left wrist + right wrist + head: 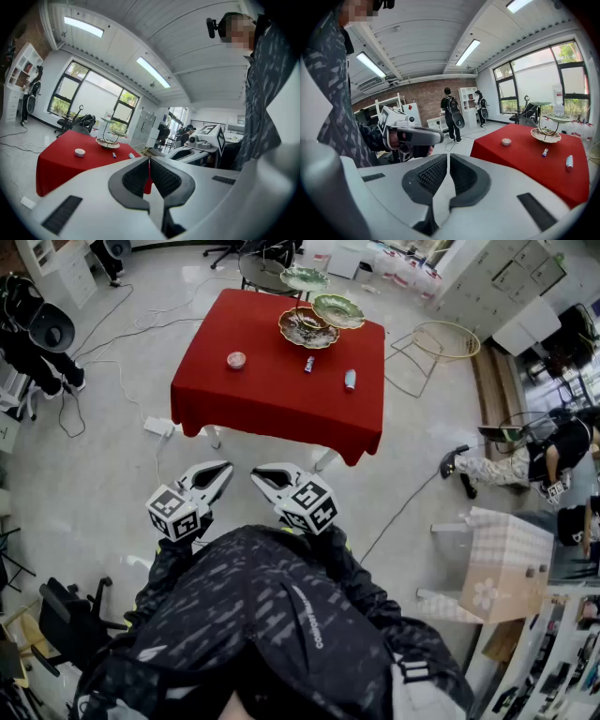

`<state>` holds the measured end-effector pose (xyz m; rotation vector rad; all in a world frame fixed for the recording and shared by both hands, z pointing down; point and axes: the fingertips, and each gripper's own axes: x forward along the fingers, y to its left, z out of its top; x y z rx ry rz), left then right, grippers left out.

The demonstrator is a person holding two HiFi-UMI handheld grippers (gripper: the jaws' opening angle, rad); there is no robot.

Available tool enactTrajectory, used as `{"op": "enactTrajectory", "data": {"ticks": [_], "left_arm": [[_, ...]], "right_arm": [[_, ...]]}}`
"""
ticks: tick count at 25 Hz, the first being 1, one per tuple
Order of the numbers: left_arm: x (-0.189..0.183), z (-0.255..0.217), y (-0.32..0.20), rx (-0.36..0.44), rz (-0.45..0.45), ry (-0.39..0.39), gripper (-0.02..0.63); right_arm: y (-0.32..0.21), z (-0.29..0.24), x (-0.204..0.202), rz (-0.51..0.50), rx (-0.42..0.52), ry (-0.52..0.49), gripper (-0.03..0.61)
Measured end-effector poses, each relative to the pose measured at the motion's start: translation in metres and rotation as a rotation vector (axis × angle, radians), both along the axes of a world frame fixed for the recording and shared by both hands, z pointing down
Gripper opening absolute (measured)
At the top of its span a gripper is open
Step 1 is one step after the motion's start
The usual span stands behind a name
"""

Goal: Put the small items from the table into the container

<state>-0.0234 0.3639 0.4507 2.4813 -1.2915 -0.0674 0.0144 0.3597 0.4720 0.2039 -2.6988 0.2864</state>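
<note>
A red-clothed table (281, 381) stands ahead of me on the floor. On it lie a small round pink dish (236, 360), a small blue-and-white item (308, 364) and a pale blue tube (350, 380). A tiered stand of green dishes (317, 317) sits at its far edge. My left gripper (224, 469) and right gripper (256, 473) are held side by side in front of my body, well short of the table, both shut and empty. The left gripper view shows the table (56, 159) and the dish (79, 152). The right gripper view shows the tube (569, 161).
Cables and a white power strip (157, 426) lie on the floor left of the table. A wire ring stand (441, 338) is at its right. A checked pink box (506, 563), a person sitting on the floor (525, 460) and an office chair (70, 615) are nearby.
</note>
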Motion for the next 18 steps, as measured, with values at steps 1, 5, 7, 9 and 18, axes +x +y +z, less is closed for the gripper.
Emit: {"op": "enactTrajectory", "data": {"ticks": [1,5,7,9,18], "left_arm": [[0.0,0.0,0.0,0.002,0.002,-0.001,0.012],[-0.002,0.0,0.004,-0.002,0.003,0.004,0.012],[-0.003,0.001,0.008,-0.005,0.004,0.011,0.012],[-0.002,0.002,0.013,-0.007,0.006,0.015,0.012],[-0.011,0.01,0.032,-0.021,0.016,0.033,0.012]], "right_arm": [[0.0,0.001,0.0,0.0,0.002,0.002,0.029],[0.004,0.009,0.002,-0.001,-0.015,0.013,0.029],[0.008,0.01,0.002,0.005,-0.033,0.008,0.029],[0.012,0.01,0.002,0.008,-0.054,0.003,0.029],[0.035,0.023,-0.011,-0.02,-0.007,0.067,0.026]]}}
